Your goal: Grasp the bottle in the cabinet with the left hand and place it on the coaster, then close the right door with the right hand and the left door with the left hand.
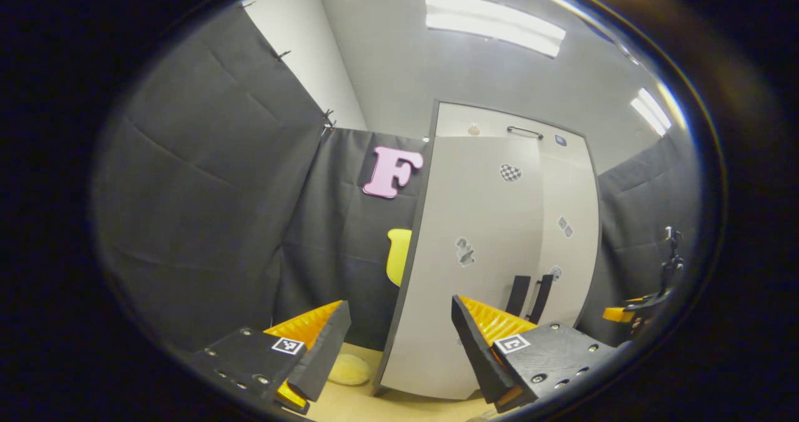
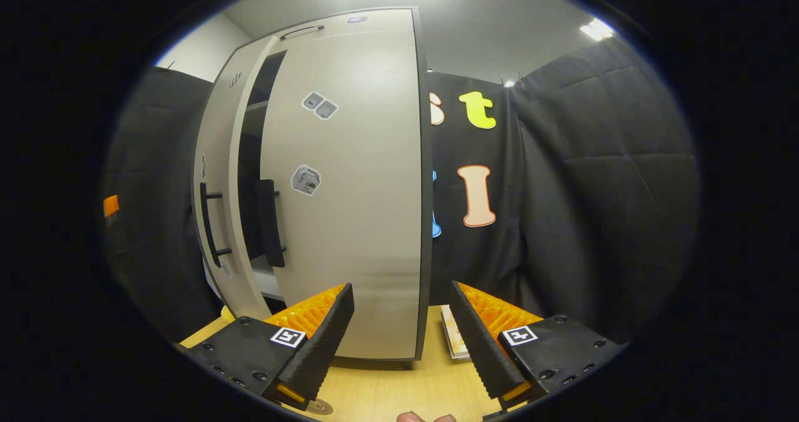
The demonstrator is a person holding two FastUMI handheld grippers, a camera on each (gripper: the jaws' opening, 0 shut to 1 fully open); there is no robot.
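Observation:
In the left gripper view, my left gripper [image 1: 399, 347] is open and holds nothing, close in front of the pale cabinet's left door [image 1: 474, 235]. The right door [image 1: 569, 247] lies beyond it, and two dark bar handles [image 1: 529, 296] stand side by side where the doors meet. A pale yellow round pad [image 1: 349, 369] lies on the wooden table beside the cabinet's left corner. In the right gripper view, my right gripper [image 2: 402, 341] is open and empty before the right door [image 2: 356, 191]. The left door [image 2: 218, 178] stands ajar, with a dark gap [image 2: 249, 160] between the doors.
A flat pale thing [image 2: 454, 339] lies on the table [image 2: 387, 391] right of the cabinet. A small round disc [image 2: 319, 406] sits at the table's near edge, by a person's fingertips [image 2: 424, 417]. The other gripper [image 1: 646, 306] shows at the far right. Black cloth walls close in all around.

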